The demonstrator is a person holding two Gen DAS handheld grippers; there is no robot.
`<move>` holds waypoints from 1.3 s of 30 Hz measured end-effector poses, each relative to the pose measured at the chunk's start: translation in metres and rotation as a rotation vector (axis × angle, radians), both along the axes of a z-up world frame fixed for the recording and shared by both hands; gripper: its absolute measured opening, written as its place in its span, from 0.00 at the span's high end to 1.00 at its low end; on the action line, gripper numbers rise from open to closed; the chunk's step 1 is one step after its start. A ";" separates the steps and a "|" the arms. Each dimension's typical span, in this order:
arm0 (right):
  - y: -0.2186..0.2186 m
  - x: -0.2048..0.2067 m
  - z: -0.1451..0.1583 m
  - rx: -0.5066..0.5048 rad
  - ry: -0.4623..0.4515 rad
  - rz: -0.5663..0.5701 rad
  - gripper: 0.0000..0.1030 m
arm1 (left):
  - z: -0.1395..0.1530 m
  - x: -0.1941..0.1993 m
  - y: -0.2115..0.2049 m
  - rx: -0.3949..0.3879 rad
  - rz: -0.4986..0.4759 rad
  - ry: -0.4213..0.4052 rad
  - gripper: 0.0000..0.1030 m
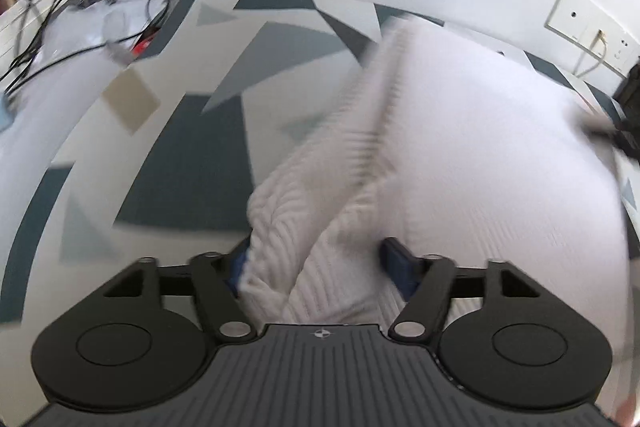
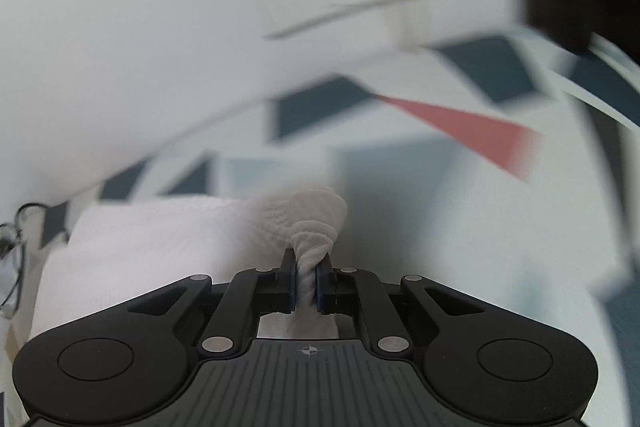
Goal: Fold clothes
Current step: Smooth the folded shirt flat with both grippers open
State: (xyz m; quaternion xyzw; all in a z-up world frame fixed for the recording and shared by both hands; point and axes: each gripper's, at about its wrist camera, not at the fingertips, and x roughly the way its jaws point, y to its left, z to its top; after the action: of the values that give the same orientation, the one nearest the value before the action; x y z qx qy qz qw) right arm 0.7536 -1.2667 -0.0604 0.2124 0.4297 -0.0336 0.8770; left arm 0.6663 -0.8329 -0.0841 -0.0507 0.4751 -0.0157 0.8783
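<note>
On the patterned surface (image 1: 192,155), right claw (image 2: 307,279) is clamped on the sweater (image 2: 160,239) corner for folding, while left claw (image 1: 316,263) gapes around bunched knit, not pinching.

The garment (image 1: 460,147) is white with a ribbed knit texture, blurred in both views. It lies on a table (image 1: 192,155) covered in a geometric pattern of dark teal, pale grey-blue, white and beige patches, with one red triangle (image 2: 472,131) at the right wrist frame's centre right. Both claws are black with what look like dark blue pads (image 1: 396,263). Black cables (image 1: 52,15) loop at upper left.
</note>
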 end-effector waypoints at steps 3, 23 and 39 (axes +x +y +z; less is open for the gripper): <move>-0.020 -0.069 -0.003 0.005 0.024 -0.079 0.93 | -0.001 0.031 -0.017 0.072 -0.131 -0.035 0.20; -0.001 -0.244 0.033 0.026 -0.029 -0.194 0.01 | 0.027 0.054 -0.046 0.007 -0.345 0.015 0.05; 0.016 -0.128 -0.007 -0.132 0.062 0.142 0.01 | -0.009 -0.007 -0.028 -0.023 -0.269 0.056 0.00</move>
State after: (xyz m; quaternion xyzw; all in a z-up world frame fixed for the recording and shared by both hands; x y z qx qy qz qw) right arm 0.6256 -1.2511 -0.0678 0.1221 0.4674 -0.0061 0.8756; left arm 0.6589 -0.8607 -0.0931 0.0028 0.5018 -0.1375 0.8540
